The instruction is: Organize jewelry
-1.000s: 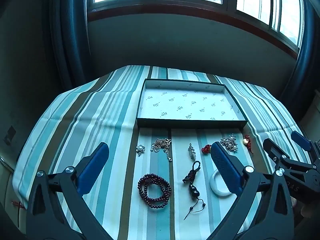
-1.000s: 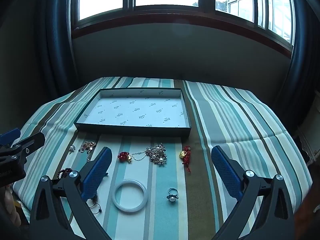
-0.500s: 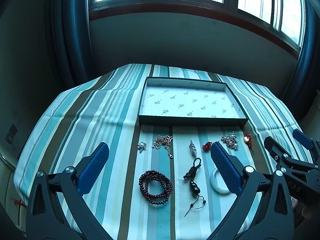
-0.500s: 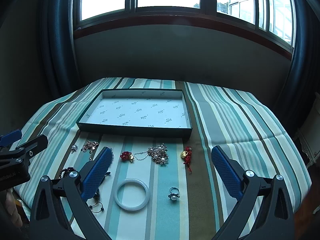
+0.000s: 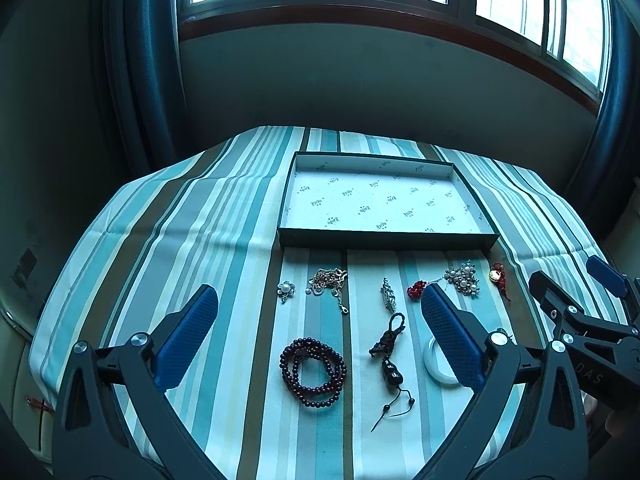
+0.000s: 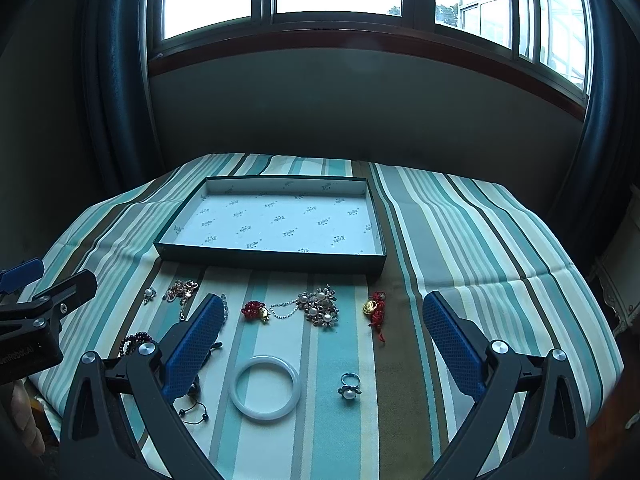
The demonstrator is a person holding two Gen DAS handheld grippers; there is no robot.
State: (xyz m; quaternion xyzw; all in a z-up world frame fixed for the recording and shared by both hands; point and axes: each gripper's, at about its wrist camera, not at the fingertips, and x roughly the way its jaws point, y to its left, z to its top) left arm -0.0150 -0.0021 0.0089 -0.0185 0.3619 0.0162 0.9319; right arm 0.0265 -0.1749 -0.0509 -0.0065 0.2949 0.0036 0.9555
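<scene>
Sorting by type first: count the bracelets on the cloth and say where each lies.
2. The dark bead bracelet lies in the near row, left of the black cord pendant; the white bangle lies right of that pendant, beside the pearl ring. None appears hidden.

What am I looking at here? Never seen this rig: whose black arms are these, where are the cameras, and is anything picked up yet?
No robot: a person holds a claw in each hand, with a fisheye camera on each looking along its blue fingers. One picture is from the left claw, one from the right claw. Both are open and hold nothing. On the striped tablecloth sits an empty box tray, with jewelry before it: a white bangle, pearl ring, dark bead bracelet, pearl cluster.
</scene>
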